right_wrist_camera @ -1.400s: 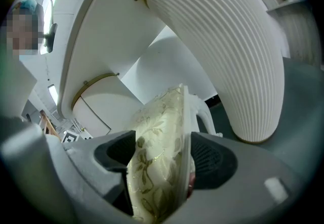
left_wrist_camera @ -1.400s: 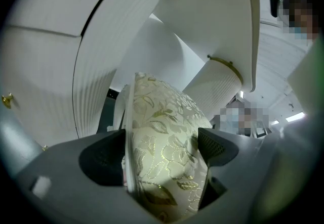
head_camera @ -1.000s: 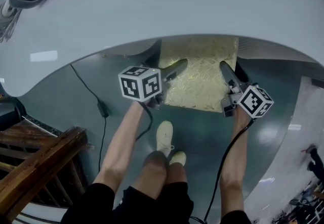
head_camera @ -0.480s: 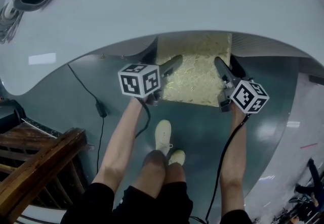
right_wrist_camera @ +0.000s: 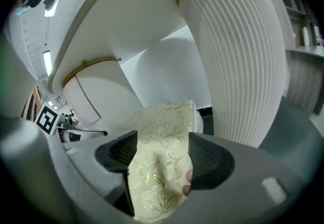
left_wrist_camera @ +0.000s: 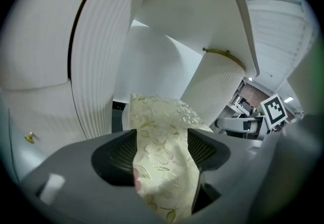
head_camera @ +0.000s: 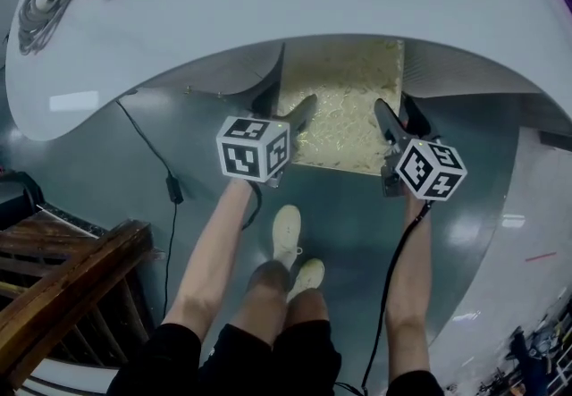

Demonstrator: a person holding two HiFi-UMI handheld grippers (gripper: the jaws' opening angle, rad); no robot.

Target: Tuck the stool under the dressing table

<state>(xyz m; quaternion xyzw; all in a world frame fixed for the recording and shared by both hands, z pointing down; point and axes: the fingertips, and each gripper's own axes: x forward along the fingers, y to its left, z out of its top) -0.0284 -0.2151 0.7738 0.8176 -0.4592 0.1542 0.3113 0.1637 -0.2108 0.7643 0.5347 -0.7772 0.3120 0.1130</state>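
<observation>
The stool, cushioned in cream brocade, sat at the upper centre of the head view, its far half under the white counter. The left gripper was at its left edge, the right gripper at its right. Both pairs of fingers had just been closing with cushion fabric between them. The left pair pinched it, and the right seemingly did too.

Overhead light is glaring off the glossy floor; picture edges are bending and darkening; the stool is blurring near the lens.
</observation>
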